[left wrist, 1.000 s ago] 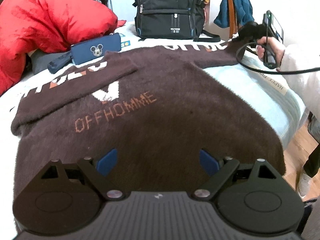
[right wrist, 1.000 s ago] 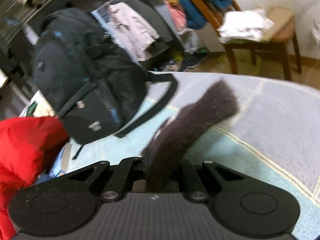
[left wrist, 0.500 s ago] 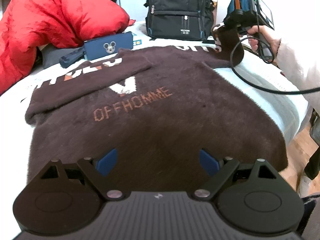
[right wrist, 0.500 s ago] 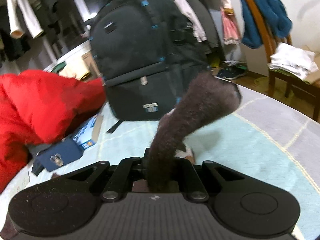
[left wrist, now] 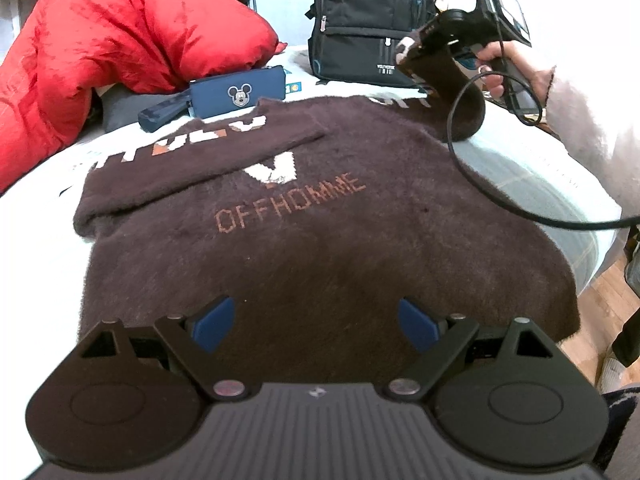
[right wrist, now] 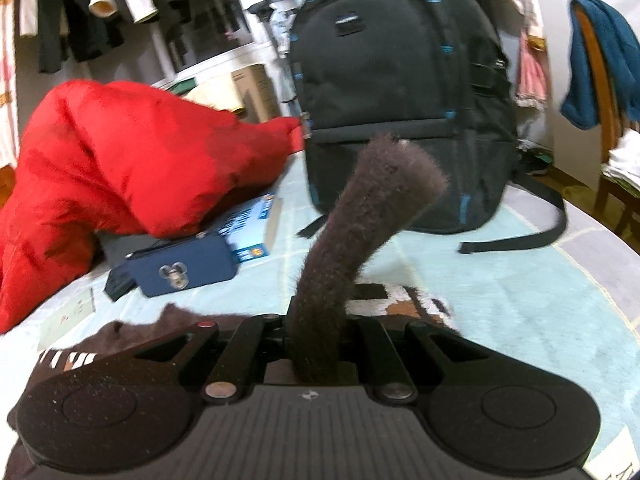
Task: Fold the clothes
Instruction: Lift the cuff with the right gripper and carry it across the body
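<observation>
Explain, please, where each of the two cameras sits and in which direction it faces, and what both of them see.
Left wrist: on the open left gripper, facing across the brown sweater toward the black backpack; the hand holding the right gripper shows.
Right wrist: on the right gripper, shut on the sweater sleeve, facing the backpack; no hand shows.
Shared: sweater, backpack, red jacket, navy pouch.

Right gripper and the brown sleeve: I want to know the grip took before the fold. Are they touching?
Touching. The right wrist view shows the right gripper shut on the fuzzy brown sleeve, which rises straight out from between its closed fingers.
</observation>
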{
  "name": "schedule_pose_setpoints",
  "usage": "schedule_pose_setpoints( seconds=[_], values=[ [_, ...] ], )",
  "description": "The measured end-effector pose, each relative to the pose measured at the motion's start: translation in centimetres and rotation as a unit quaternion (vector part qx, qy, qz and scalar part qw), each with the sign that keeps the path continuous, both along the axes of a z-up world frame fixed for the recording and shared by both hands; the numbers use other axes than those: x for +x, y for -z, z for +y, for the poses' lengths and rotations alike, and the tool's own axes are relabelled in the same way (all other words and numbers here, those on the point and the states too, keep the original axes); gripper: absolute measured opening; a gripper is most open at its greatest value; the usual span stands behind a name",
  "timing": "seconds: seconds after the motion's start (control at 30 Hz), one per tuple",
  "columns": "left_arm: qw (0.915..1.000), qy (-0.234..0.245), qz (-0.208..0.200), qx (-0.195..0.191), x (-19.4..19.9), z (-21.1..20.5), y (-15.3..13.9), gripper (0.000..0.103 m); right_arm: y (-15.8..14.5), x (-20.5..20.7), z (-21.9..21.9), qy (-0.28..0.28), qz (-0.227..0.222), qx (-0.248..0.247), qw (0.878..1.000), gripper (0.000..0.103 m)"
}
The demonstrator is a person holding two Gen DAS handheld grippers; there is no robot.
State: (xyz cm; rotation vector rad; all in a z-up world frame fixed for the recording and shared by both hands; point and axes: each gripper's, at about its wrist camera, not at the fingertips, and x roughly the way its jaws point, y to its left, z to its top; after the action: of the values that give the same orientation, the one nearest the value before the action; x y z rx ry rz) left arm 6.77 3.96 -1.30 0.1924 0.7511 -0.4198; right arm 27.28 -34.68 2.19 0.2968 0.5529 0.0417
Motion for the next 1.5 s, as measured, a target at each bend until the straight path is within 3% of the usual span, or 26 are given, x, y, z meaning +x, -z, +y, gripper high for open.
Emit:
schedule_pose_setpoints(
  seconds=[0.63,0.87,1.23,1.5],
  values=[
    [0.9997,-0.018,0.008,0.016,0.0,1.0,0.1,0.089,-0.1,1.7,10.6,-0.094,-0.009,-0.048,0.994,0.012],
    [0.9996,-0.021,0.009,0.019,-0.2,1.3,0.1,0.089,0.3,1.6,14.1,-0.117,-0.008,-0.105,0.988,0.012],
    [0.9991,-0.033,0.010,0.023,-0.7,2.1,-0.1,0.089,1.7,1.4,21.5,-0.149,-0.035,-0.233,0.960,0.012],
    [0.9986,-0.046,0.012,0.024,-1.2,2.9,-0.1,0.089,3.2,1.5,26.6,-0.175,-0.047,-0.279,0.943,0.012]
  ],
)
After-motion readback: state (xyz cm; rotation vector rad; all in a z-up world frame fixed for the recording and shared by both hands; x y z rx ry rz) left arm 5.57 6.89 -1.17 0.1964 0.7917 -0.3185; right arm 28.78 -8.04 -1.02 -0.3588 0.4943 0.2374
